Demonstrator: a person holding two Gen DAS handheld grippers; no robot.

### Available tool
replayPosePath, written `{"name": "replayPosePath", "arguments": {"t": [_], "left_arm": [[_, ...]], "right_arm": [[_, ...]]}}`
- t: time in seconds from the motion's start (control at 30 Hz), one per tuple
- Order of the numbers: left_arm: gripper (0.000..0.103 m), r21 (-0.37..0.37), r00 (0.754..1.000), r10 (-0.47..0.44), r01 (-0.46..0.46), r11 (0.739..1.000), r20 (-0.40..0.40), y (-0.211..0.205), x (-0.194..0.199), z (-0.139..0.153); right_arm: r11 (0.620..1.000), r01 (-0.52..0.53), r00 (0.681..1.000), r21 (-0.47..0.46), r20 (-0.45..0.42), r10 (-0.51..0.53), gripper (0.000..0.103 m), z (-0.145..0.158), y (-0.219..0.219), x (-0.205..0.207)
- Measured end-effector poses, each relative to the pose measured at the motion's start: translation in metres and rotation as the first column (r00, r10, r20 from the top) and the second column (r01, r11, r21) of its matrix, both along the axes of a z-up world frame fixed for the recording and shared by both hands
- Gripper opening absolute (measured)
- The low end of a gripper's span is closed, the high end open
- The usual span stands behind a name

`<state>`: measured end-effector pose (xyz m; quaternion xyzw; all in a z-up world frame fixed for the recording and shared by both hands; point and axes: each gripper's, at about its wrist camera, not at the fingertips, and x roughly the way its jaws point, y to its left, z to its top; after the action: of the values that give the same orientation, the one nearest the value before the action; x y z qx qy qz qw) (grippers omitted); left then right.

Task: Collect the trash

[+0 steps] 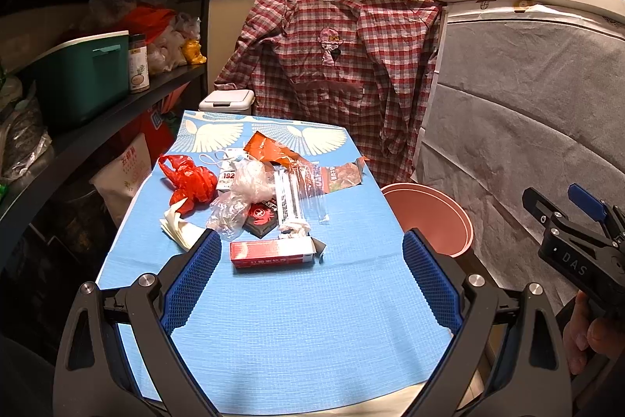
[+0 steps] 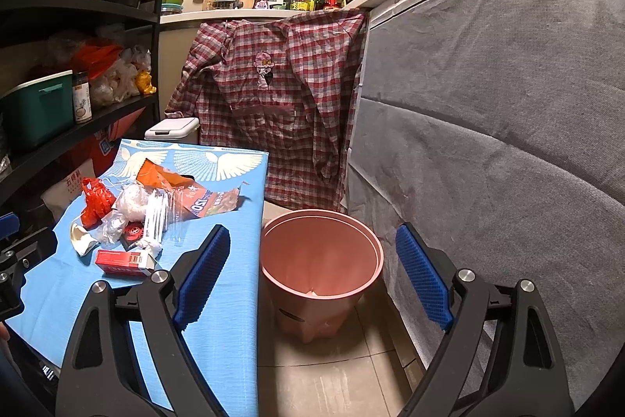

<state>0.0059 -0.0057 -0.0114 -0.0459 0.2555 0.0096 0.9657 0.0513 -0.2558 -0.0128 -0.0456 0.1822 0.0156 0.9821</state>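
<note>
Two hand-held grippers wait with jaws spread wide and nothing between them: my left hand-held gripper (image 1: 312, 268) hovers over the blue tabletop (image 1: 297, 323), my right hand-held gripper (image 2: 312, 272) over the pink bin (image 2: 320, 256) on the floor. At twelve o'clock from the left one lies a red box (image 1: 273, 252); beyond it, a heap of trash (image 1: 250, 190), a red plastic bag (image 1: 191, 182) at its eleven o'clock edge.

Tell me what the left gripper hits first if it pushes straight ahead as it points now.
Most likely the red carton, lying on the blue cloth just beyond the left gripper and its open jaws; depth is uncertain.
</note>
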Motion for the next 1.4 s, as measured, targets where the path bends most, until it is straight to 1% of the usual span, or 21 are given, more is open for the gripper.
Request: {"name": "replayPosePath", "arguments": {"t": [0.2, 0.67, 0.83, 0.9, 0.97, 1.0, 1.07, 1.1, 1.17, 1.2, 1.27, 1.3, 1.37, 1.4], "left_arm": [[0.091, 0.0, 1.0, 0.0, 0.0, 1.0, 0.0, -0.001, 0.0, 0.0], [0.091, -0.002, 1.0, 0.001, -0.001, 1.0, 0.0, 0.0, 0.0, 0.0], [0.09, -0.008, 1.0, -0.01, 0.01, 1.0, 0.003, -0.006, -0.001, 0.0], [0.086, -0.006, 1.0, -0.017, 0.017, 1.0, 0.003, -0.009, 0.0, 0.0], [0.079, -0.009, 1.0, -0.026, 0.026, 1.0, -0.002, -0.009, 0.001, 0.001], [0.074, -0.019, 0.999, -0.033, 0.032, 0.999, -0.008, -0.005, 0.003, 0.001], [0.062, -0.032, 0.999, -0.04, 0.039, 0.999, -0.021, 0.003, 0.008, 0.003], [0.06, -0.035, 0.999, -0.044, 0.043, 0.998, -0.027, 0.005, 0.011, 0.005], [0.05, -0.032, 0.998, -0.05, 0.049, 0.998, -0.033, 0.01, 0.017, 0.009], [0.045, -0.028, 0.998, -0.054, 0.053, 0.998, -0.034, 0.013, 0.022, 0.014], [0.038, -0.021, 0.998, -0.063, 0.063, 0.998, -0.024, 0.02, 0.029, 0.025], [0.035, -0.015, 0.998, -0.063, 0.063, 0.998, -0.018, 0.023, 0.03, 0.029], [0.033, -0.006, 0.998, -0.066, 0.066, 0.998, -0.003, 0.033, 0.039, 0.041], [0.03, -0.007, 0.998, -0.067, 0.067, 0.998, 0.0, 0.039, 0.042, 0.045]], "right_arm": [[1.0, 0.004, 1.0, -0.001, 0.007, -0.004, 0.085, 0.001, -0.002, 0.0], [1.0, -0.003, 1.0, -0.009, -0.004, 0.003, 0.085, -0.001, 0.01, -0.004], [1.0, -0.008, 1.0, -0.011, -0.01, 0.008, 0.085, -0.002, 0.013, -0.003], [1.0, -0.018, 1.0, -0.01, -0.016, 0.017, 0.084, -0.003, 0.016, -0.001], [0.999, -0.035, 0.999, -0.004, -0.021, 0.035, 0.08, -0.001, 0.02, 0.001], [0.999, -0.047, 0.999, -0.002, -0.021, 0.047, 0.078, 0.0, 0.022, 0.003], [0.997, -0.074, 0.997, 0.004, -0.026, 0.074, 0.072, 0.004, 0.028, 0.008], [0.995, -0.095, 0.995, 0.014, -0.03, 0.096, 0.07, 0.007, 0.032, 0.011], [0.992, -0.124, 0.992, 0.024, -0.033, 0.125, 0.061, 0.014, 0.039, 0.016], [0.99, -0.135, 0.99, 0.027, -0.036, 0.136, 0.058, 0.017, 0.042, 0.019], [0.985, -0.168, 0.985, 0.044, -0.04, 0.169, 0.046, 0.025, 0.05, 0.028], [0.982, -0.182, 0.982, 0.054, -0.043, 0.184, 0.042, 0.029, 0.054, 0.034], [0.975, -0.208, 0.976, 0.083, -0.051, 0.213, 0.031, 0.036, 0.061, 0.043], [0.967, -0.231, 0.97, 0.107, -0.058, 0.238, 0.029, 0.04, 0.066, 0.052]]}}
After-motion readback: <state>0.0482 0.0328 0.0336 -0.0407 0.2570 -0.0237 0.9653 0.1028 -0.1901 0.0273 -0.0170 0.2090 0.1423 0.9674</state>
